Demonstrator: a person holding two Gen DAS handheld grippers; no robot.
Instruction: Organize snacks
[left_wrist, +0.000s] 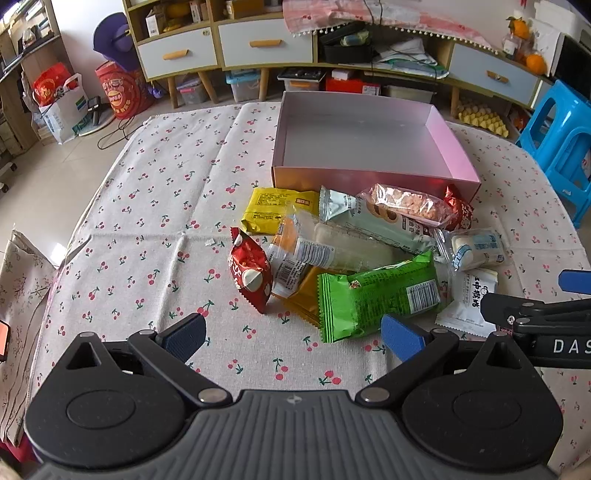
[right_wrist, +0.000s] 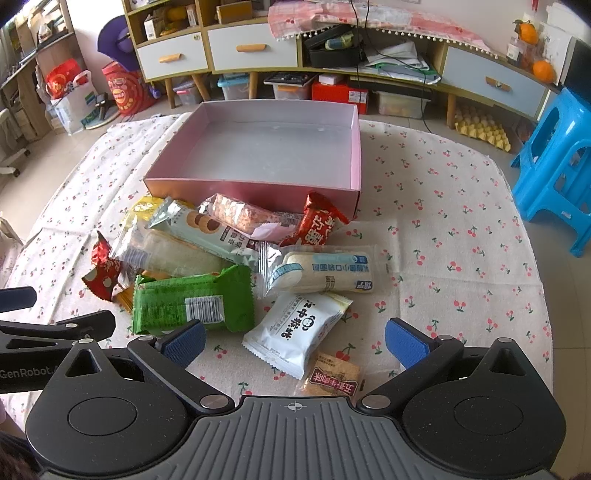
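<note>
A pile of snack packets lies on the cherry-print tablecloth in front of an empty pink box (left_wrist: 454, 142) (right_wrist: 356, 147). The pile holds a green packet (left_wrist: 376, 295) (right_wrist: 192, 299), a red packet (left_wrist: 249, 271), a yellow packet (left_wrist: 275, 208), a clear bread roll pack (right_wrist: 325, 273) and a white packet (right_wrist: 299, 332). A small brown packet (right_wrist: 332, 380) lies nearest the right gripper. My left gripper (left_wrist: 295, 338) is open, just short of the green packet. My right gripper (right_wrist: 295, 341) is open, with the white packet between its fingers, untouched.
A blue plastic stool (right_wrist: 554, 162) stands off the table's right side. Low cabinets with drawers (left_wrist: 258, 42), storage bins and bags line the far wall. Bare tablecloth (left_wrist: 147, 221) stretches left of the pile. The right gripper's body (left_wrist: 535, 325) shows at the left wrist view's right edge.
</note>
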